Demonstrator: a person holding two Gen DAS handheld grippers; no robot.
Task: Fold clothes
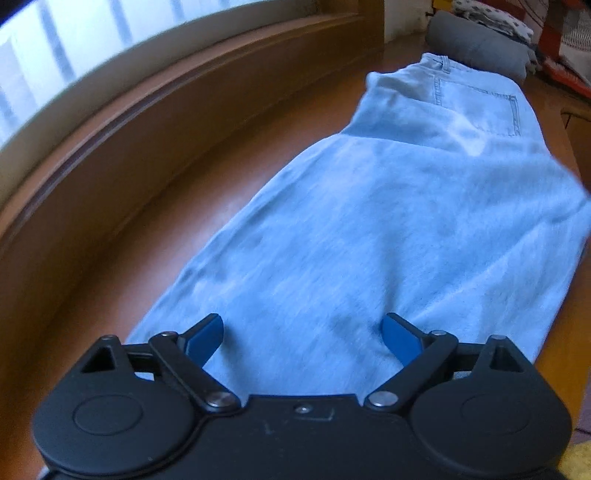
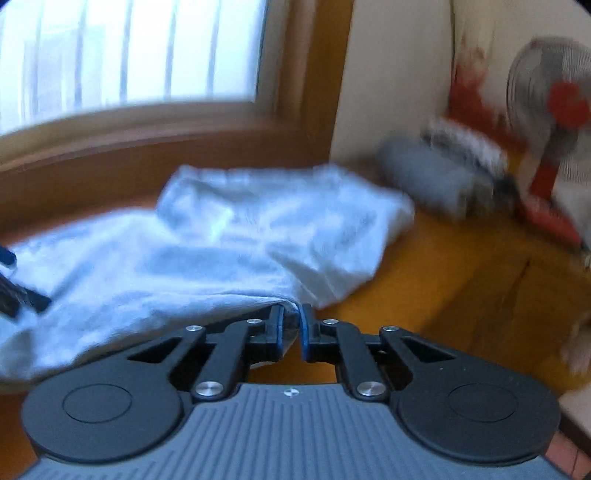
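Warm brown wood forms a long window-side ledge, with a bright window and its wooden frame running along the far edge. Light blue jeans lie stretched along this ledge, folded lengthwise, with a stitched back pocket visible at the far waist end.

Seen from the left wrist camera, the left gripper hovers over the near end of the jeans. Its two blue-padded fingers are spread wide apart, with denim showing between them but nothing pinched.

Seen from the right wrist camera, the right gripper has its jaws drawn almost together, pinching a thin edge of the jeans between the blue pads. From this pinched corner the pale cloth rises and spreads away in loose folds toward the window. Part of the left gripper shows at the left edge of this view, resting over the fabric.

Beyond the jeans, at the far end of the ledge, sits a folded grey garment with patterned cloth stacked behind it. A red-centred electric fan stands near the wall, blurred.
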